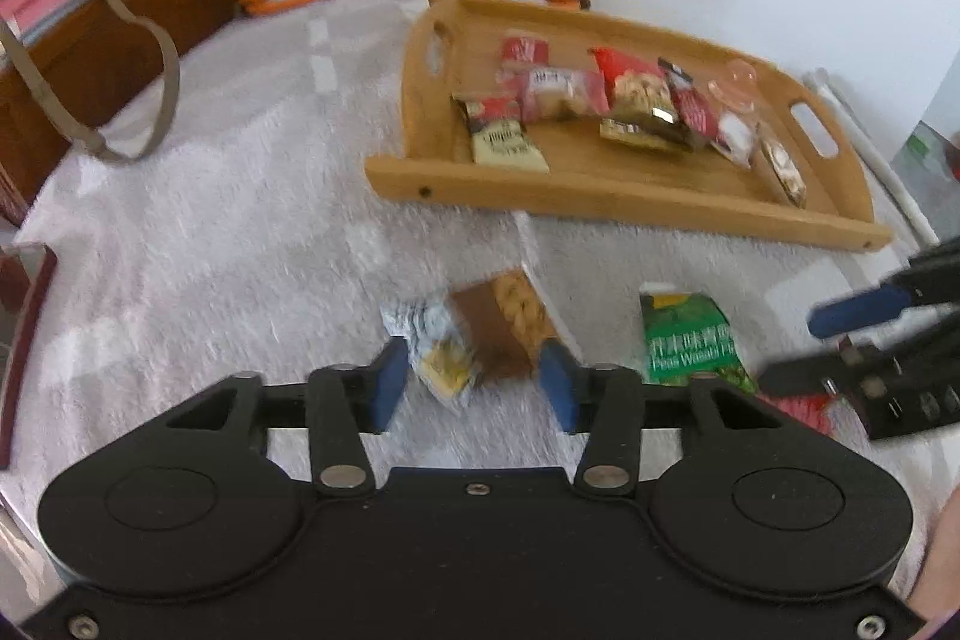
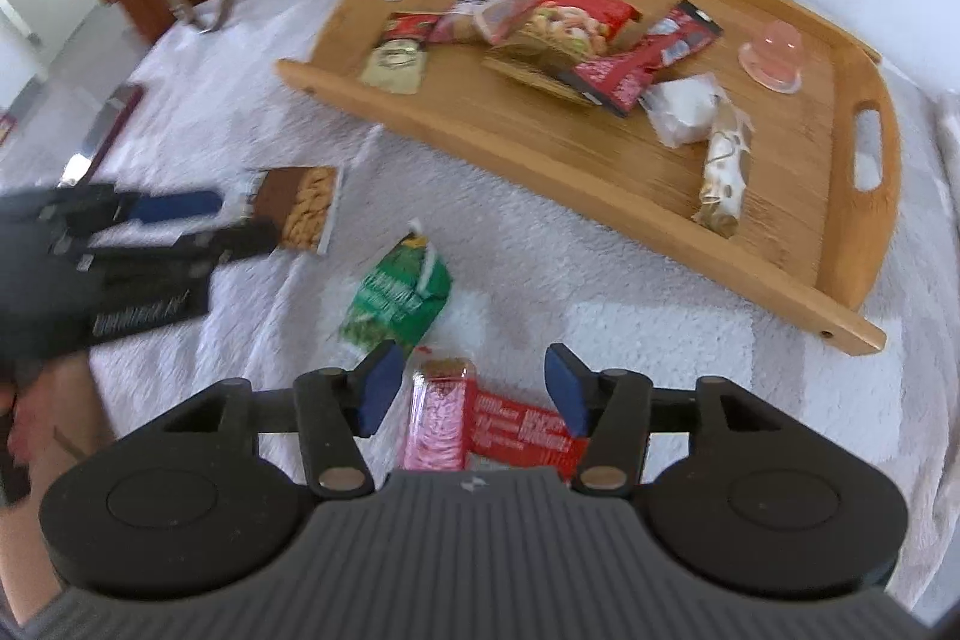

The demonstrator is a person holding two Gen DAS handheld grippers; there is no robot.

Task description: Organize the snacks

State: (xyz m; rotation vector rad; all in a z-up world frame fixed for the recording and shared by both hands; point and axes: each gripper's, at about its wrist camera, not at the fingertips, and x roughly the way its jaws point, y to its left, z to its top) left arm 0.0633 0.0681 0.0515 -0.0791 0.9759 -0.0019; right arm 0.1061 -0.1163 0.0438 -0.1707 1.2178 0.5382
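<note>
Left tongs (image 1: 474,382): parted, astride brown pack (image 1: 480,334) at lower centre, pads clear, long axis slanting up-right. Right tongs (image 2: 474,388): parted over red pack (image 2: 480,424), long axis crosswise. Tray (image 1: 600,202) beyond both, upper right.

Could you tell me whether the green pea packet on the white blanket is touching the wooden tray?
Apart. The right wrist view shows the green pea packet lying on the white blanket, with a clear strip of blanket between it and the wooden tray's near rim.

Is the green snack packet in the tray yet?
Out. The green packet lies on the white blanket, short of the tray.
</note>
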